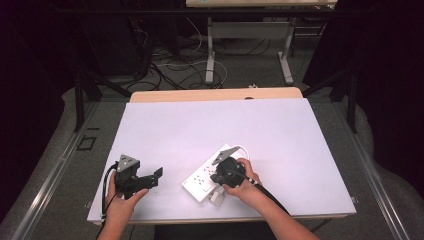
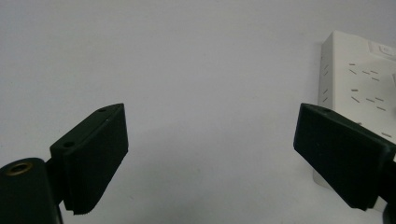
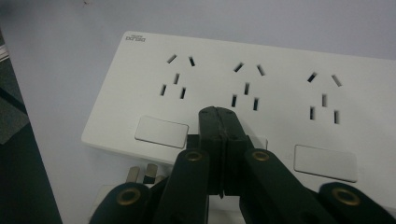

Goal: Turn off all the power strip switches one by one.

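- The right tool [image 3: 219, 116] has its jaws pressed fully together with nothing between them; their tips sit over the white power strip [image 3: 261, 98], at its middle switch. Actual contact cannot be told.
- The left tool [image 2: 210, 149] is spread wide and holds nothing above the white bench [image 2: 196, 60].
- The right gripper view shows three socket groups, rectangular switches and a white plug [image 3: 140, 175] just beside the strip's near edge, below the jaws.
- The left gripper view shows the strip's end behind its right-hand jaw.
- From above, the strip [image 1: 202, 177] lies under the right tool [image 1: 220, 177], near the left tool [image 1: 152, 178].
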`<action>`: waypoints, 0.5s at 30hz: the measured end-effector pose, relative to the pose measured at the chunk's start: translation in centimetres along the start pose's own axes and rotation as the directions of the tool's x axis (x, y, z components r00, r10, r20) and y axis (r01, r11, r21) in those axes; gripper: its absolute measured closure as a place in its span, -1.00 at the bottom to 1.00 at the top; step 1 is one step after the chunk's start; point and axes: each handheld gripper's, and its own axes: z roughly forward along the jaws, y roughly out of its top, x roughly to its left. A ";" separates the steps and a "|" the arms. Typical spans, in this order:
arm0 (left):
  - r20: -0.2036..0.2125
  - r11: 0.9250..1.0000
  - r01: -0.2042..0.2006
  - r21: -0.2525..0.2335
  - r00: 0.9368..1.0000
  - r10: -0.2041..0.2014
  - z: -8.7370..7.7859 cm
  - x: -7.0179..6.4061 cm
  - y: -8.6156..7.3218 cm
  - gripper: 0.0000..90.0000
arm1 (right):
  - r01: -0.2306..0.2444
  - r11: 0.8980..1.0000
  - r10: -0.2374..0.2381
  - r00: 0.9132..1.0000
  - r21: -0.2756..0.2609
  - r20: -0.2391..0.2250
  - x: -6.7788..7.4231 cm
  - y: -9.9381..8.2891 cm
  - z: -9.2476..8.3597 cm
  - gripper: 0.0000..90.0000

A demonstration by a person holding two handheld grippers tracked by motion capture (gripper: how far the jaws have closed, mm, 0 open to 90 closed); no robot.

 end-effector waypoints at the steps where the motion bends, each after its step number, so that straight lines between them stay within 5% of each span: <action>1: 0.000 1.000 0.000 0.000 1.000 0.000 0.0 0.0 0.0 -0.78 | 0.012 1.000 -0.012 1.000 -0.002 -0.002 -0.1 0.0 0.0 1.00; 15: -0.003 1.000 -0.003 -0.003 1.000 0.003 0.0 0.0 0.0 -0.78 | 0.028 1.000 -0.028 1.000 -0.010 -0.002 0.9 0.5 -0.6 1.00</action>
